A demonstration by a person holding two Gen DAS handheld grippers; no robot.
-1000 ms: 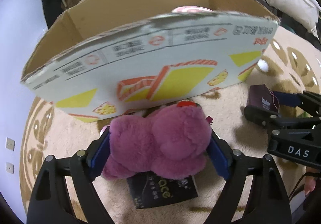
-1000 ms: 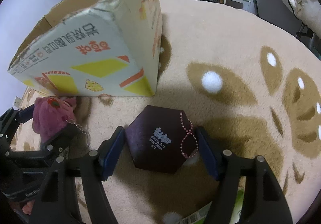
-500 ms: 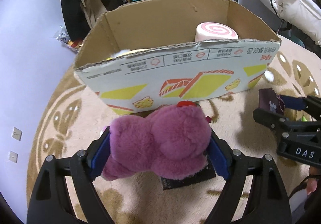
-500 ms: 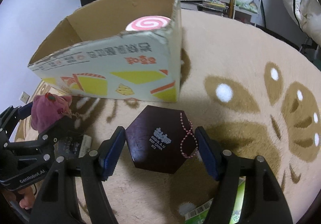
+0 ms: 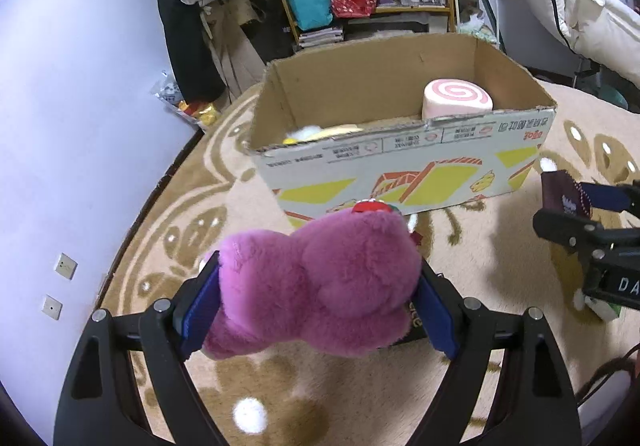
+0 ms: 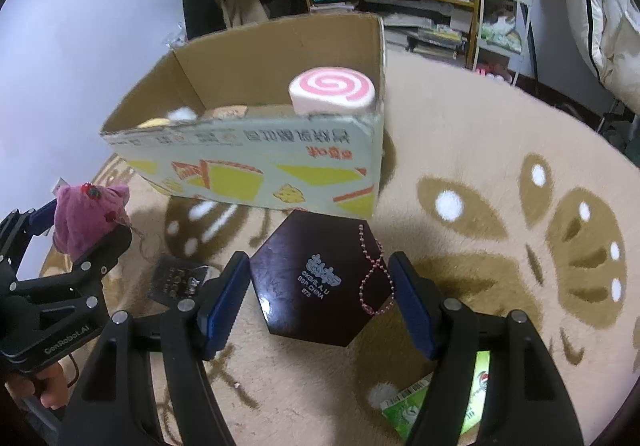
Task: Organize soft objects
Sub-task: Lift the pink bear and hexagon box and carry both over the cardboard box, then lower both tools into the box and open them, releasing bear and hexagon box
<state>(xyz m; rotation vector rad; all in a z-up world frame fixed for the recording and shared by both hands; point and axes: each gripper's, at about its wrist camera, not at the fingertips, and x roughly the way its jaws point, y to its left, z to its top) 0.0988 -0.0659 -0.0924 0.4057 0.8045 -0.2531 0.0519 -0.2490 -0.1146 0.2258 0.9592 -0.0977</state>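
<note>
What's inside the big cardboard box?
Inside the cardboard box sits a pink swirl roll cushion at one end, with something yellow and white peeking up at the other. The front wall hides whatever lies lower down.

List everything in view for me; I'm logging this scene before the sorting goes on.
Purple plush toy: one, with a red strawberry on top, held off the rug.
Dark brown hexagonal piece: one, with a pink bead chain, held in front of the box.
Open cardboard box: one, brown inside, printed white and yellow outside, on the rug.
Pink-swirl roll cushion: one, white and pink, in the box's right end.
Pale soft items: a few, yellow and white, in the box's left end.
Beige patterned rug: one, under it all.
Black card: one, on the rug.
Green packet: one, near edge.
Left hand-held gripper: closed on the plush.
Right hand-held gripper: closed on the hexagon.
</note>
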